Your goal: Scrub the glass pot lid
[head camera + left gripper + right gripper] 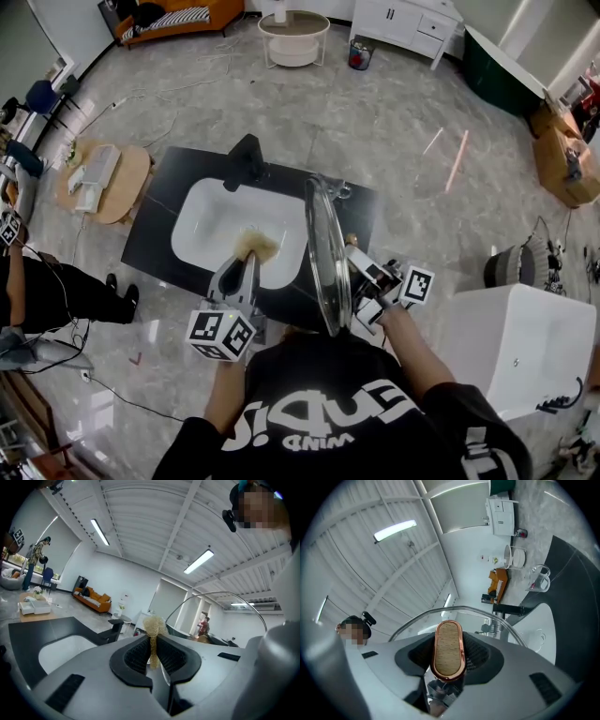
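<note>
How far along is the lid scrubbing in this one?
Done: the right claw grips the lid by its handle, on edge over the sink, and the left claw pinches a scourer. In hand: scourer beside the lid, not touching. Left: the scrubbing itself; how much is done cannot be told.

The glass pot lid (326,258) is seen as clear with a silvery rim. Its handle (449,651) is edged in copper around a tan, finely speckled face. A pale golden mesh scrubber (153,626) is shown between the black ribbed jaws of the grey left gripper (153,656). The right gripper (449,660) is coloured alike. A marker cube (221,335) is patterned in black-and-white squares. The sink basin (202,230) is white and is framed by a black tabletop (150,220). A black faucet (246,159) is seen behind the basin, and the floor (375,103) beyond it is grey and marbled.
</note>
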Available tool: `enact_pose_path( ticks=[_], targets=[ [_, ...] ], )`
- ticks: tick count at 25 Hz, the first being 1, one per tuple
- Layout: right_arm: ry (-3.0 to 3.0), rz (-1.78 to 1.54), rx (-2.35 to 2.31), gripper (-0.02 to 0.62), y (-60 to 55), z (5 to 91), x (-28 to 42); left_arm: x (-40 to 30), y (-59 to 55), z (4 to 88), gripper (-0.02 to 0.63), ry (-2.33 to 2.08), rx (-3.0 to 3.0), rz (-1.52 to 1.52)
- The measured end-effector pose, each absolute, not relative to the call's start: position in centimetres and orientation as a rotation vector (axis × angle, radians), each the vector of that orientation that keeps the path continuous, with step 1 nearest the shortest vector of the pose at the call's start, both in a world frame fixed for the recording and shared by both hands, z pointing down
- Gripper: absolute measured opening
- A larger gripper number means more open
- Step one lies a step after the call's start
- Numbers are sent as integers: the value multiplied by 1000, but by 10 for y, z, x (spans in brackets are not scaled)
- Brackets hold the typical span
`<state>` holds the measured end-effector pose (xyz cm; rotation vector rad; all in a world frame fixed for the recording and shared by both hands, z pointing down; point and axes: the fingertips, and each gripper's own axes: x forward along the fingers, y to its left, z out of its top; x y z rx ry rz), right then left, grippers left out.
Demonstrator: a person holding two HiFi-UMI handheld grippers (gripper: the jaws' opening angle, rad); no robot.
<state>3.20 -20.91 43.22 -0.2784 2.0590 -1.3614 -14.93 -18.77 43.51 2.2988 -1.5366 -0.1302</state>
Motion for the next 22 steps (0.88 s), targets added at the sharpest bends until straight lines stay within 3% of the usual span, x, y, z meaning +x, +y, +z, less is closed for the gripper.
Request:
enact_pose_path(
  ticks=[8, 22],
  targets=[
    [1991, -1371, -266, 169, -213, 434, 41, -122, -183, 429, 43, -1372, 2361, -165],
    [1972, -1395, -279, 169, -215, 446, 44, -30, -142, 378, 43, -598, 2601, -292]
  ],
)
